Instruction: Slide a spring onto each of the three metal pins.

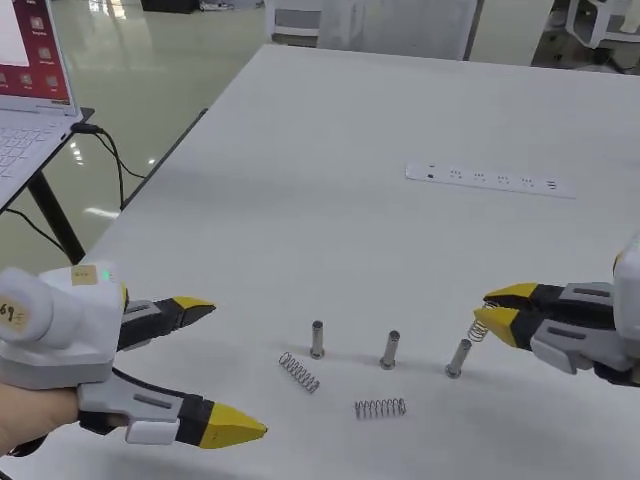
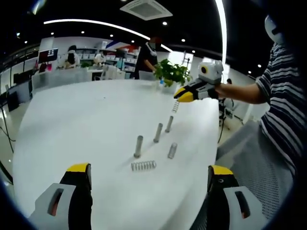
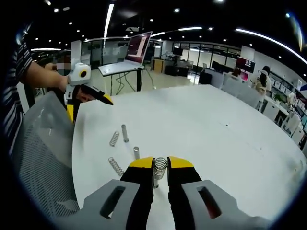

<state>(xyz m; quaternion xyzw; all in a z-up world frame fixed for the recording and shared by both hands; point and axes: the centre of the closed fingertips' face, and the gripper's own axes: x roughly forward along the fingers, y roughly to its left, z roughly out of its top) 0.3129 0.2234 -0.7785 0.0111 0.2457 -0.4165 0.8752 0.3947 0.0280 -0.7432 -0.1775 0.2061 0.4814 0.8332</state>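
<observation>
- A spring (image 1: pixel 478 329) is pinched in the nearly closed jaws of the right gripper (image 1: pixel 487 307). It hangs tilted off the tips, just beside the top of the nearest pin (image 1: pixel 458 357); whether they touch I cannot tell.
- The middle pin (image 1: pixel 390 349) and the far pin (image 1: pixel 317 338) stand upright in a row leading away from that gripper, both bare.
- One loose spring (image 1: pixel 298 372) lies just beside the far pin; a second loose spring (image 1: pixel 380 407) lies flat between the two grippers.
- The left gripper (image 1: pixel 236 367) is spread wide and holds nothing, well apart from the pins.
- A handwritten label (image 1: pixel 10 315) on its white body seems to read "69".
- The white table (image 1: pixel 330 150) carries a white power strip (image 1: pixel 490 180) beyond the grippers.
- An open laptop (image 1: pixel 25 80) with a black cable (image 1: pixel 120 160) sits past the left gripper, above a glossy floor.
</observation>
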